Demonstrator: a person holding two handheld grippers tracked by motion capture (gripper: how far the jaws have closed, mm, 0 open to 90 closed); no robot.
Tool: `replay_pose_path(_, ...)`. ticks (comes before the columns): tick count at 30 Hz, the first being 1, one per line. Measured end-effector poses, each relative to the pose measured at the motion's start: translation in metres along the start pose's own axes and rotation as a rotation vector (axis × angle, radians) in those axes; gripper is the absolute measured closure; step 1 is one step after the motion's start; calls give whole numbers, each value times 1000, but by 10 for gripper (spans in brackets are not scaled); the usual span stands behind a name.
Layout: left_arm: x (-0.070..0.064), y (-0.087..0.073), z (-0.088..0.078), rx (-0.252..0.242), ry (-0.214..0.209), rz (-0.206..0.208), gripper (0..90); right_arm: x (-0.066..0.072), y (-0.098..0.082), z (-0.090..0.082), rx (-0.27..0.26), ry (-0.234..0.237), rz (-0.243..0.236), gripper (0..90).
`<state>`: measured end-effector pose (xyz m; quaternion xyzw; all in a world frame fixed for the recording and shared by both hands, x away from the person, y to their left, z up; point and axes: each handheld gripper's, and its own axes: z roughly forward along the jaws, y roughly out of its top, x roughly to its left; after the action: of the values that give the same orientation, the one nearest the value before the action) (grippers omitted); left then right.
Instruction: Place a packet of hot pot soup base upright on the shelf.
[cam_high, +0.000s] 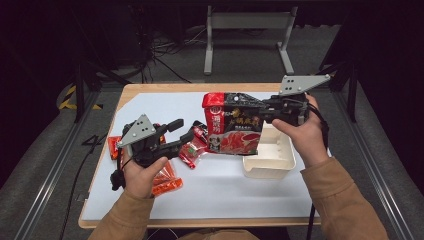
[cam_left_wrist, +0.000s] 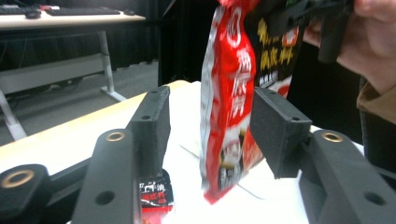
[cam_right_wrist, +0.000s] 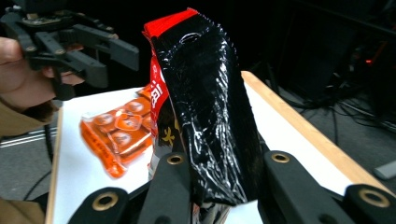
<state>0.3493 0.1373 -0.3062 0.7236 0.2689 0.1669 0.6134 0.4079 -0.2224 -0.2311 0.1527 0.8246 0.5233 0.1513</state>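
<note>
High view showed a person at a tabletop (cam_high: 210, 185) holding a gripper in each hand. The right gripper (cam_high: 267, 111) had its jaws clamped on the top edge of a red and black food pouch (cam_high: 233, 129), which hung upright just beside a white tray (cam_high: 272, 172), probably lifted so it could go into the tray. The left gripper (cam_high: 181, 134) sat level beside the pouch's left edge, its jaws parted about halfway and gripping nothing; in the left gripper view the pouch (cam_left_wrist: 229, 102) stood between them without contact. Orange sachets (cam_high: 167, 182) and small red packets (cam_high: 192, 150) lay under that hand.
</note>
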Motion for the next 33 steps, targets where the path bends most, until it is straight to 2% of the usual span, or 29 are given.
replay_pose_path(1, 2, -3, 1, 5, 3, -12, 460, -5, 0, -4, 2, -18, 2, 786)
replay_pose_path(8, 7, -8, 1, 34, 26, -11, 421, -21, 0, -16, -2, -83, -1, 784)
replay_pose_path(14, 14, -15, 5, 39, 33, -54, 388, -36, -2, -22, -30, -97, 10, 784)
replay_pose_path(20, 18, -21, 8, 21, 44, -60, 355, -49, -4, -24, -39, -129, -1, 784)
replay_pose_path(25, 21, -24, 9, 29, 51, -68, 350, -60, -6, -23, -20, -159, -22, 784)
replay_pose_path(33, 23, -26, 10, 38, 58, -75, 350, -76, -12, -23, -25, -185, -51, 784)
